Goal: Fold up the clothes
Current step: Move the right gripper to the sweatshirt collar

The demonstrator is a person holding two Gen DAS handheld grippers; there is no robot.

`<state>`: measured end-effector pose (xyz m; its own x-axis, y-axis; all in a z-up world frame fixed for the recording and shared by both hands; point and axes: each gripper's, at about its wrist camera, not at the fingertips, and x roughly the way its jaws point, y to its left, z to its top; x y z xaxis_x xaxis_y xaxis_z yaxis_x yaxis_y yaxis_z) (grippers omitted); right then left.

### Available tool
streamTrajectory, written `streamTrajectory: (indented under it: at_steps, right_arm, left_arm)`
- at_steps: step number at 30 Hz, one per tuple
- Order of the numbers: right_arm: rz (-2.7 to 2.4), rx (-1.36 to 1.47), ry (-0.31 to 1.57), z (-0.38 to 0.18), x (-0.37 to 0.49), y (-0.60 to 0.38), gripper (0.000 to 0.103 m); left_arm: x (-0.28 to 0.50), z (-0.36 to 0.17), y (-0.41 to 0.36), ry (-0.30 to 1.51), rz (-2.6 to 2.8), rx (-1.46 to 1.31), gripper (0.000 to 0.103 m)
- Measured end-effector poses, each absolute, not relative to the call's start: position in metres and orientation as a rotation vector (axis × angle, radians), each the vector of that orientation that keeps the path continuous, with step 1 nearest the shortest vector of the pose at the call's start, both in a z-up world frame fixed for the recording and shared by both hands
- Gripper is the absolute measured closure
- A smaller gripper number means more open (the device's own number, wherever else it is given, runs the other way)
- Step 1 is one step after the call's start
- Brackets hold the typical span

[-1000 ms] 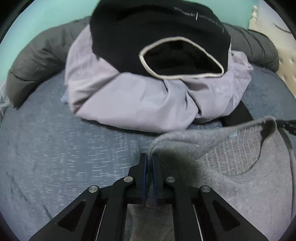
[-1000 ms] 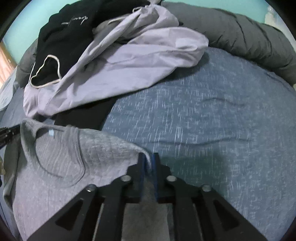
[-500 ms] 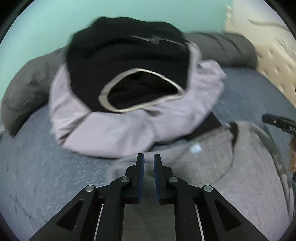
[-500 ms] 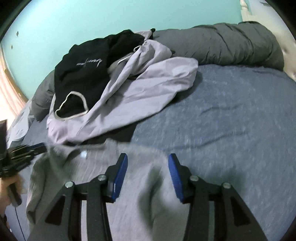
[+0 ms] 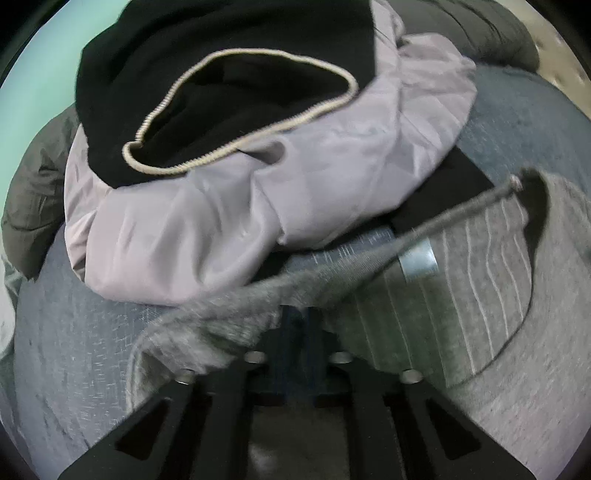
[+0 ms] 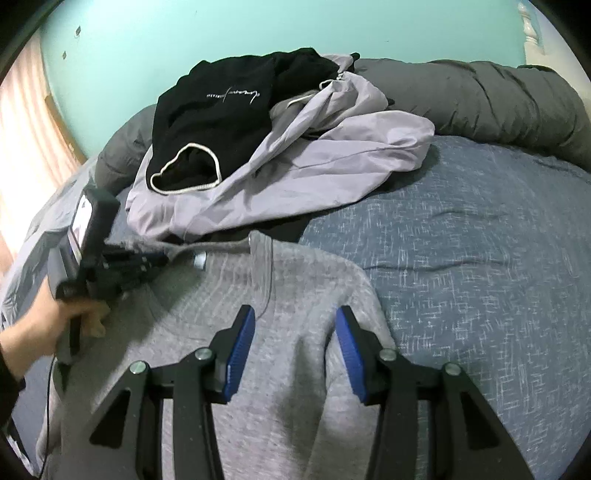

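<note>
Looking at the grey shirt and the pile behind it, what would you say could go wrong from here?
1. The left gripper pinches only the thin collar edge of the grey shirt, so the fabric may slip out.
2. The right gripper hangs open above the shirt, so a one-sided pull could skew the fold.
3. The lilac jacket and black top lie close behind and might get dragged.

Ahead of me a mint-green wall backs the bed, which wears a blue-grey flecked cover. A rolled dark grey duvet lies along its far edge. On my left hangs a pale pink curtain, brightly lit, and a white bedpost stands far right.
</note>
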<state>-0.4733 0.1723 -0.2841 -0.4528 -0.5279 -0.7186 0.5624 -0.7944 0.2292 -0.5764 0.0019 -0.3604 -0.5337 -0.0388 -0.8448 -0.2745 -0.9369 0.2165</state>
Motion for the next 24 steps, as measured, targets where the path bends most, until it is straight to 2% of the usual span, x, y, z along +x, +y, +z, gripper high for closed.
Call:
streamTrajectory:
  at_steps: [3,5,8,15,17,19,24]
  right_arm:
    - [-2.234,1.092,0.049,-0.288,-0.473,0.175,0.057]
    - [-2.231,1.088,0.050,-0.290,-0.472,0.175,0.057]
    - [-2.224,1.085,0.042,-0.290,-0.470,0.175,0.057]
    - [-2.202,1.099,0.069,-0.291,-0.467,0.167,0.057]
    - [-2.203,1.137,0.072,-0.296,-0.470,0.165,0.054]
    - [-2.206,1.166,0.079,-0.300,-0.474,0.162,0.049]
    - [-2.212,1.165,0.116,-0.299,-0.485,0.148,0.048]
  left_arm:
    - [-0.579,-0.342,-0.002,0.446,2.585,-1.384,0.103]
    - [-0.585,-0.322,-0.012,0.321,2.595,-1.349,0.103]
    - [-0.593,-0.299,-0.022,0.234,2.612,-1.314,0.103]
    - [-0.581,-0.288,-0.031,0.243,2.578,-1.328,0.102]
    - [-0.572,-0.293,-0.037,0.252,2.567,-1.352,0.102]
    - [-0.564,-0.301,-0.042,0.268,2.548,-1.379,0.096]
    - [-0.542,-0.307,-0.062,0.352,2.541,-1.382,0.081]
